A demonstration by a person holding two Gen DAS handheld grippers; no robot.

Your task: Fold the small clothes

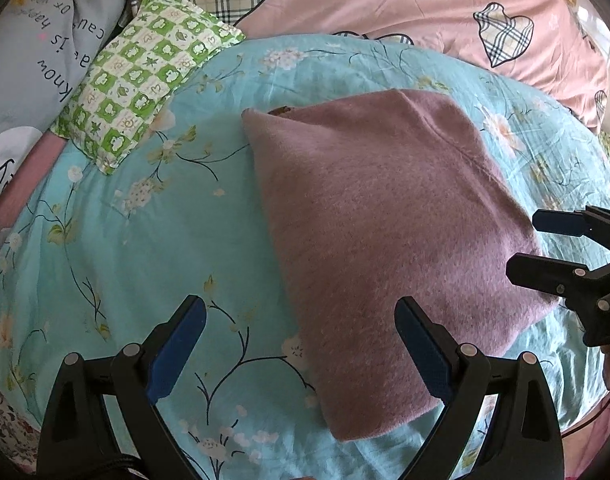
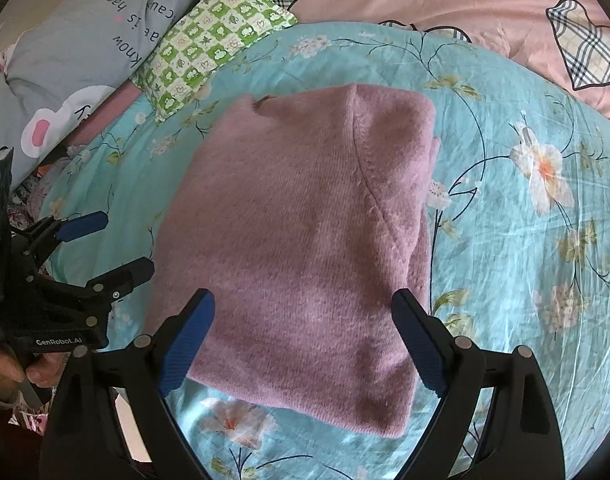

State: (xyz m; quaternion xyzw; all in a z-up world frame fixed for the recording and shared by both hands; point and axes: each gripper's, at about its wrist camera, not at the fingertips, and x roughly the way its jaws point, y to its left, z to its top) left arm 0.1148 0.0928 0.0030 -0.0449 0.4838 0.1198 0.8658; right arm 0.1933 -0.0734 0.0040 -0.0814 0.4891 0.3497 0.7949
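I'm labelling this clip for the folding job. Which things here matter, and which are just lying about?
Belong to the job:
pink sweater, folded
left gripper, open
right gripper, open

Lying about:
green checked pillow
grey pillow
pink quilt
blue floral sheet

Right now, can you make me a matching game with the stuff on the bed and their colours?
Things:
1. sweater
2. small pillow
3. bedspread
4. big pillow with words

Colours:
A. grey
B. turquoise with flowers
C. mauve pink
D. green and white checks

Pairs: 1-C, 2-D, 3-B, 4-A
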